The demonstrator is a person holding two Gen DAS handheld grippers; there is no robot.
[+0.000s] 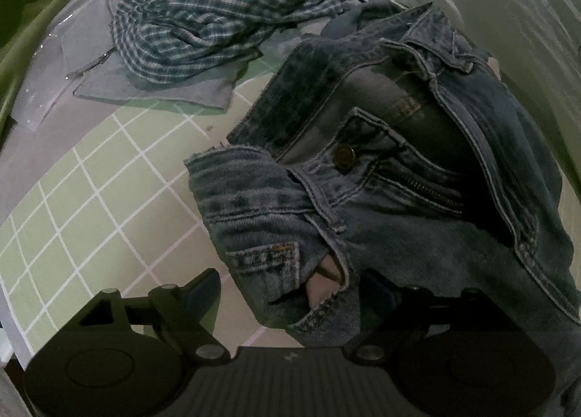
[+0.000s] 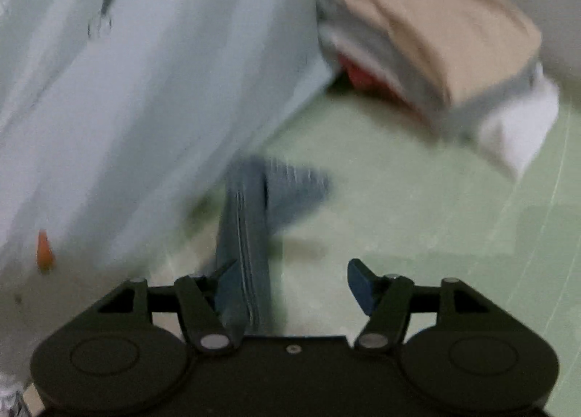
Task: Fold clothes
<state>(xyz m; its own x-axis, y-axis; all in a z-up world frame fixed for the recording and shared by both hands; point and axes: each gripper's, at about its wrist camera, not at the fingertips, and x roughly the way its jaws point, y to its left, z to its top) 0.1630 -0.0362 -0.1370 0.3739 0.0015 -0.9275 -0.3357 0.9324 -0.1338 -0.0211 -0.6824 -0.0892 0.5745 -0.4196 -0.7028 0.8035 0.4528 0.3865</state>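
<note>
Faded blue jeans [image 1: 381,177], blue-and-white checked shirt [image 1: 218,13], green white-gridded mat [image 1: 109,206].

Home laundry spot, green checked cloth [image 1: 90,206], rumpled plaid shirt [image 1: 218,17], stacked folded clothes [image 2: 435,46]

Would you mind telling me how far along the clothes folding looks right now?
Done: a folded stack sits on the green mat. In hand: the jeans lie between the open left gripper fingers; a denim strip runs through the open right gripper. Left: the crumpled plaid shirt.
</note>
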